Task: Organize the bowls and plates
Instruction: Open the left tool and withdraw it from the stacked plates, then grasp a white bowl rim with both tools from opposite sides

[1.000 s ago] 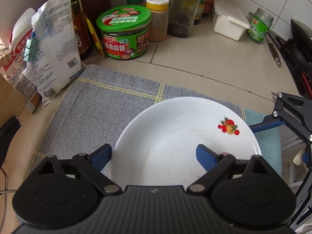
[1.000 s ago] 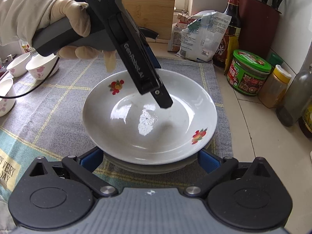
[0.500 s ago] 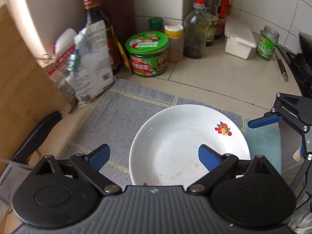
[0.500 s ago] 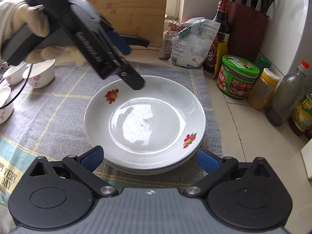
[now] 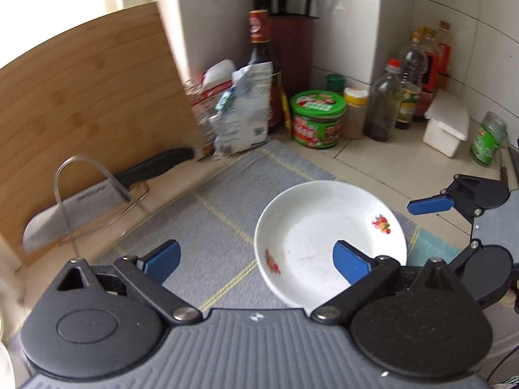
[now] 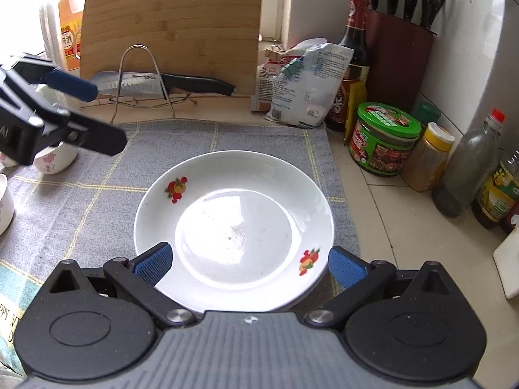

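A grey checked cloth point(image 6: 227, 136) covers a tiled kitchen counter point(image 6: 405, 227) in a white-tiled corner, with a bamboo cutting board point(image 6: 172, 19) leaning at the back behind a knife on a wire rack point(image 6: 142, 81), and a green-lidded jar point(image 6: 386, 136), bottles and a knife block point(image 6: 402, 61) off at two o'clock. The white plate point(image 6: 233, 223) with fruit decals sits in the middle of the cloth; whether more plates lie stacked beneath it is hard to make out now. Small floral bowls point(image 6: 55, 159) at nine o'clock are half hidden behind the left gripper point(image 6: 94, 116) and cut by the frame edge. That left gripper point(image 5: 256, 259) hangs above the cloth, well clear of the plate at ten o'clock, its jaws having just been opening and now spread wide with nothing between them. The right gripper point(image 6: 249, 262) hovers at the plate's six o'clock rim, fingers wide on either side of it, not pressing it.
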`<action>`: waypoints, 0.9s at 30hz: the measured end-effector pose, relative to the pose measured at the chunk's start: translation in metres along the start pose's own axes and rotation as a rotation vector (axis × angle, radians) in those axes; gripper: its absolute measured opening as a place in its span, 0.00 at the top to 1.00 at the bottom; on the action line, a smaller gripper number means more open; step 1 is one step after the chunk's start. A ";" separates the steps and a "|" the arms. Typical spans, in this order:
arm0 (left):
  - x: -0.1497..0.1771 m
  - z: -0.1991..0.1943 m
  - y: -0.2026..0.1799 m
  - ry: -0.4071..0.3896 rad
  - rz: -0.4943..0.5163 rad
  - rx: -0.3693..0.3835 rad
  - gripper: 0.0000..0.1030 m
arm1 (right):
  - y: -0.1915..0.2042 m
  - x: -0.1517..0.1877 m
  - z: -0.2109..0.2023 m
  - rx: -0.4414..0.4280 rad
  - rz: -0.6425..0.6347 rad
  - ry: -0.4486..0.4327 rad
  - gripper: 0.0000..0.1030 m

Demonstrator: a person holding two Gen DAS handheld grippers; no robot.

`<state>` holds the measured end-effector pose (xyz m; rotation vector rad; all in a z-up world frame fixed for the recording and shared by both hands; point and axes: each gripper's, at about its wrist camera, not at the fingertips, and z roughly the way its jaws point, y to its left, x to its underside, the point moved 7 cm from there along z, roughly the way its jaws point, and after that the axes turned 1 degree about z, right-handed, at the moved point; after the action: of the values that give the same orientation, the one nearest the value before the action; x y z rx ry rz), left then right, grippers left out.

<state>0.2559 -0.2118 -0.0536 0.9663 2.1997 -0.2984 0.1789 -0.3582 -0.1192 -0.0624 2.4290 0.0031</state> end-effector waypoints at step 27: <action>0.149 -0.115 0.085 -0.028 -0.260 -0.189 0.03 | 0.164 -0.016 0.004 -0.106 -0.170 -0.007 0.00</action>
<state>0.1872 -0.0170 -0.0666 0.5716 2.2814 -0.2164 0.1856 -0.1932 -0.1143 -0.3157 2.4073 0.0551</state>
